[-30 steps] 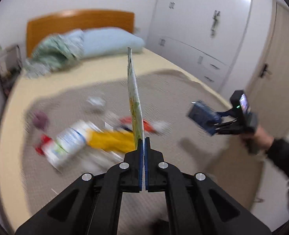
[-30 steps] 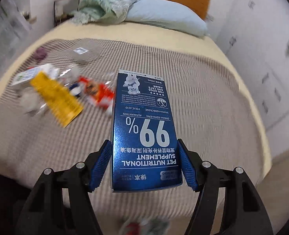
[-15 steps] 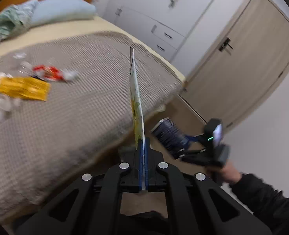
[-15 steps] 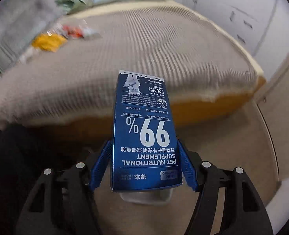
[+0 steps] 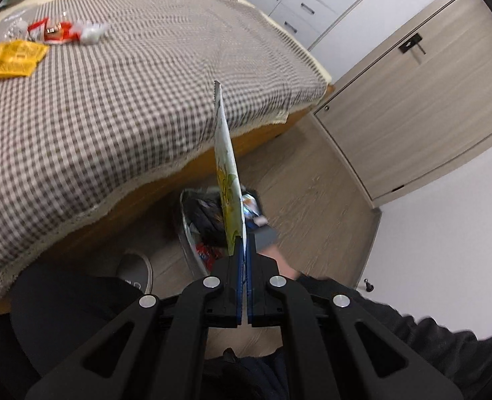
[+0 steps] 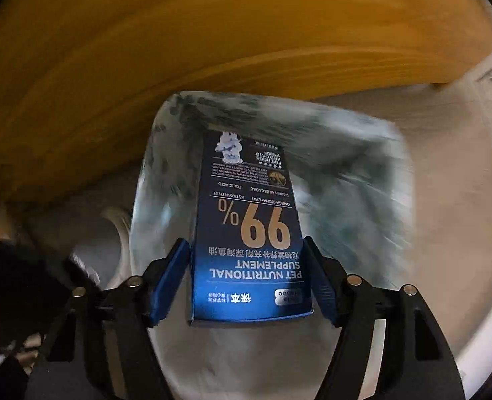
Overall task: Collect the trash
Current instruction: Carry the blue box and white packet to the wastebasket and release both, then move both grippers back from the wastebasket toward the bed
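1. The bed [image 5: 119, 93], which filled both views a second ago, now lies off to the side in the left wrist view. In the right wrist view only its orange side board [image 6: 179, 33] shows, above the bin, so both hands have swung away from it and down towards the floor [image 5: 312, 180].
2. The bin [image 6: 362, 180], lined with a clear bag, now sits right under the right gripper [image 6: 246, 280]. In the left wrist view it stands on the floor beside the bed with wrappers already in it.
3. The blue box [image 6: 251, 243] points nose-down into the bin's mouth. The right gripper's jaws have just been opening a little and the pads look barely off the box's sides, so I judge the drop is starting.
4. The left gripper [image 5: 244, 286] is clamped fully shut on a thin flat packet [image 5: 227, 180], held edge-on above the bin. It is likely next to go in.
5. A yellow packet [image 5: 9, 58] and a red wrapper [image 5: 57, 31] lie on the bed, so more trips are needed.
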Action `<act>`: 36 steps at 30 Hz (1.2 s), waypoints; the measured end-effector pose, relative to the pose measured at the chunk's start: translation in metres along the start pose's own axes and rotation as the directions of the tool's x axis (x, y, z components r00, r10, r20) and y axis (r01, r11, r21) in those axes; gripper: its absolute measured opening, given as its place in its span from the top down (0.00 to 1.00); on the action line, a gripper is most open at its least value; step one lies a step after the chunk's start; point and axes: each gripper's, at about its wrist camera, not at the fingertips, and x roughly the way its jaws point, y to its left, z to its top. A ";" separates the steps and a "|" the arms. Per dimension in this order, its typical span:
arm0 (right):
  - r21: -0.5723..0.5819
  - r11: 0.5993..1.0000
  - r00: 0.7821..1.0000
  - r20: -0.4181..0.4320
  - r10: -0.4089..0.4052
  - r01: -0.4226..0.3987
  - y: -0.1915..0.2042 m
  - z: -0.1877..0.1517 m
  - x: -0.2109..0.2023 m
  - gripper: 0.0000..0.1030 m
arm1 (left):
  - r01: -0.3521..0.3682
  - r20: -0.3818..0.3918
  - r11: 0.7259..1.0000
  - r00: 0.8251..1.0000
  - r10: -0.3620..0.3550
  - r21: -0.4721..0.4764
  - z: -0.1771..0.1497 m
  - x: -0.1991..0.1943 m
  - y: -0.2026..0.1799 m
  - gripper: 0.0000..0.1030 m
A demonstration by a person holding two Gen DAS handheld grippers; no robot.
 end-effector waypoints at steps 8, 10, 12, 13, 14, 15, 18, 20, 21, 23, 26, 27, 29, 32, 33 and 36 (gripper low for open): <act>0.100 0.988 0.993 0.028 0.117 -0.119 -0.027 -0.002 0.027 0.26 | -0.016 -0.131 0.998 0.991 0.009 -0.057 -0.002 0.060 0.012 1.00; 0.097 0.986 0.988 0.089 0.128 -0.137 -0.038 -0.014 -0.001 0.26 | -0.012 -0.172 0.997 0.985 -0.001 -0.072 -0.001 0.082 0.010 1.00; 0.109 0.988 0.984 0.152 0.093 -0.111 -0.059 -0.033 -0.040 0.26 | -0.011 -0.199 0.996 0.980 -0.007 -0.086 0.000 0.102 0.005 1.00; 0.128 0.986 0.980 0.181 0.077 -0.102 -0.069 -0.050 -0.054 0.26 | -0.007 -0.228 0.994 0.973 -0.017 -0.105 0.000 0.121 0.000 1.00; 0.161 0.983 0.976 0.212 0.056 -0.092 -0.085 -0.065 -0.075 0.26 | -0.007 -0.249 0.993 0.968 -0.023 -0.118 -0.001 0.133 -0.003 1.00; 0.197 0.977 0.972 0.234 0.037 -0.085 -0.100 -0.080 -0.091 0.26 | -0.006 -0.286 0.990 0.958 -0.034 -0.141 0.000 0.154 -0.007 1.00; 0.314 0.947 0.961 0.275 -0.018 -0.072 -0.140 -0.127 -0.126 0.26 | -0.030 -0.374 0.986 0.927 -0.034 -0.165 0.003 0.215 -0.014 1.00; 0.378 0.922 0.958 0.286 -0.030 -0.084 -0.157 -0.154 -0.139 0.26 | -0.074 -0.415 0.983 0.910 -0.004 -0.171 0.006 0.253 -0.018 1.00; 0.401 0.912 0.956 0.291 -0.039 -0.085 -0.163 -0.167 -0.145 0.26 | -0.098 -0.434 0.981 0.901 0.017 -0.165 0.007 0.277 -0.021 1.00; 0.436 0.895 0.955 0.292 -0.045 -0.091 -0.166 -0.185 -0.146 0.26 | -0.125 -0.451 0.981 0.892 0.045 -0.149 0.009 0.313 -0.025 1.00; 0.459 0.879 0.956 0.294 -0.012 -0.130 -0.160 -0.198 -0.143 0.26 | -0.150 -0.457 0.976 0.887 0.062 -0.158 0.011 0.366 -0.026 1.00; 0.461 0.876 0.956 0.292 0.004 -0.145 -0.158 -0.200 -0.140 0.26 | -0.137 -0.451 0.976 0.892 0.046 -0.171 0.011 0.380 -0.025 0.91; 0.442 0.884 0.960 0.277 0.025 -0.151 -0.150 -0.197 -0.133 0.26 | -0.186 -0.522 0.966 0.851 0.066 -0.181 0.003 0.411 -0.017 0.40; 0.403 0.907 0.965 0.261 0.010 -0.119 -0.137 -0.193 -0.130 0.26 | -0.205 -0.553 0.960 0.830 0.068 -0.189 -0.004 0.416 -0.010 0.37; 0.396 0.911 0.967 0.256 0.005 -0.110 -0.136 -0.193 -0.132 0.26 | -0.198 -0.550 0.965 0.832 0.072 -0.174 -0.003 0.412 -0.010 0.37; 0.388 0.916 0.971 0.239 0.010 -0.105 -0.134 -0.191 -0.129 0.26 | -0.198 -0.536 0.980 0.831 0.151 -0.030 0.007 0.390 -0.020 0.37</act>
